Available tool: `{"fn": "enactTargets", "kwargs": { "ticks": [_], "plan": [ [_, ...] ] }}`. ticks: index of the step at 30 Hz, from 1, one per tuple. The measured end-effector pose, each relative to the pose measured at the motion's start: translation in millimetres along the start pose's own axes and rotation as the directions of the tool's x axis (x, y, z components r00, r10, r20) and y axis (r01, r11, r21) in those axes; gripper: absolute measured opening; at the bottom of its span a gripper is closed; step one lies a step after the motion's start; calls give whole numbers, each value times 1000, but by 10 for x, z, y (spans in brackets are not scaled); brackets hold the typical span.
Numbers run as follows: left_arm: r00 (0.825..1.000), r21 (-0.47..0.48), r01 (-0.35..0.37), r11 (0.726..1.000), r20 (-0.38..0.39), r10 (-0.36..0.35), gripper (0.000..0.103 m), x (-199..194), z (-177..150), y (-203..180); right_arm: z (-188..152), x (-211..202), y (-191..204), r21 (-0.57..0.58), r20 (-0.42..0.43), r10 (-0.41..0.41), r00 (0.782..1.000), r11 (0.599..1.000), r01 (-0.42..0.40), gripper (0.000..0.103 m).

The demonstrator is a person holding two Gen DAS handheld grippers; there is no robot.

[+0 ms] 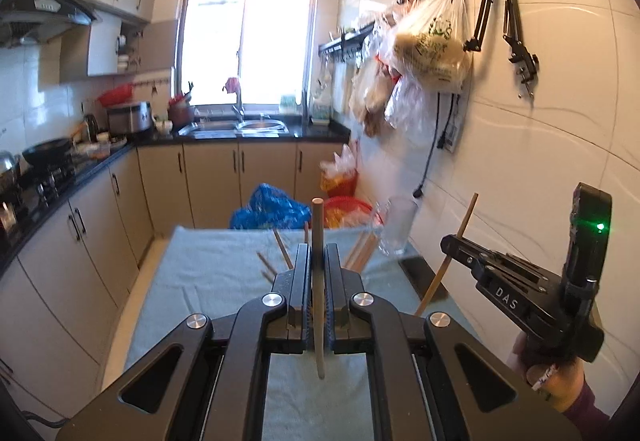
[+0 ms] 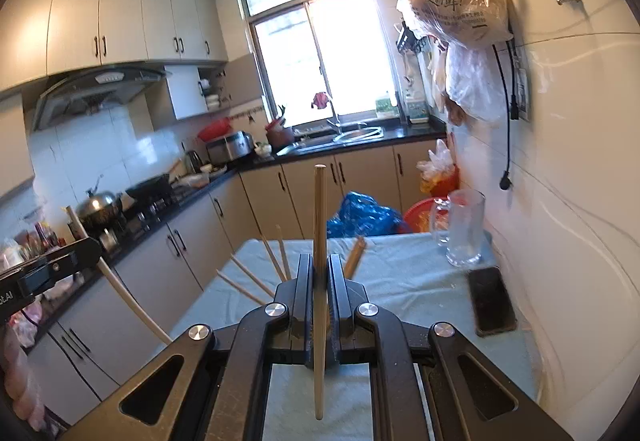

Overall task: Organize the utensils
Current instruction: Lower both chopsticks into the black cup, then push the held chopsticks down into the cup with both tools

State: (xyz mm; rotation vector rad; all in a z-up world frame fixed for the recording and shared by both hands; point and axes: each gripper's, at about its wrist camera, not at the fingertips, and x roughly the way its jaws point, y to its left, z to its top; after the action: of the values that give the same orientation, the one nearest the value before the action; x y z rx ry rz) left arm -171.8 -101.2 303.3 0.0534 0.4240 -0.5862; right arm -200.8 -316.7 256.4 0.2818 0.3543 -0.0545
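left gripper (image 1: 318, 261): jaws pinch chopstick (image 1: 318, 281) upright | right gripper (image 2: 320, 273): jaws pinch second chopstick (image 2: 319, 281) | likely destination: glass mug (image 2: 464, 229), far right | loose chopsticks (image 2: 256, 277) on cloth (image 2: 400, 273)

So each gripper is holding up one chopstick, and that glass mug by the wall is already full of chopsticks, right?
Not quite. Each gripper does hold one chopstick, but the glass mug is empty, as the right wrist view shows; the other chopsticks lie loose on the cloth-covered table.
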Motion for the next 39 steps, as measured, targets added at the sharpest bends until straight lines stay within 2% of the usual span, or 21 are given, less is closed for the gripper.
{"fn": "enactTargets", "kwargs": {
  "ticks": [5,18,29,39],
  "plan": [
    [1000,-2,-4,1000,19,4,6,198,99,-14,143,141,27,18,39,7,999,1000,-8,8],
    [999,-41,-17,999,42,19,6,737,250,63,248,618,0,48,44,12,999,999,-14,7],
    [997,-24,-48,999,60,49,6,1079,195,33,226,935,-133,88,66,5,998,996,-11,8],
    [997,-18,-68,998,25,68,6,1403,90,56,126,1179,-292,121,40,1,999,993,-6,8]
  ]
}}
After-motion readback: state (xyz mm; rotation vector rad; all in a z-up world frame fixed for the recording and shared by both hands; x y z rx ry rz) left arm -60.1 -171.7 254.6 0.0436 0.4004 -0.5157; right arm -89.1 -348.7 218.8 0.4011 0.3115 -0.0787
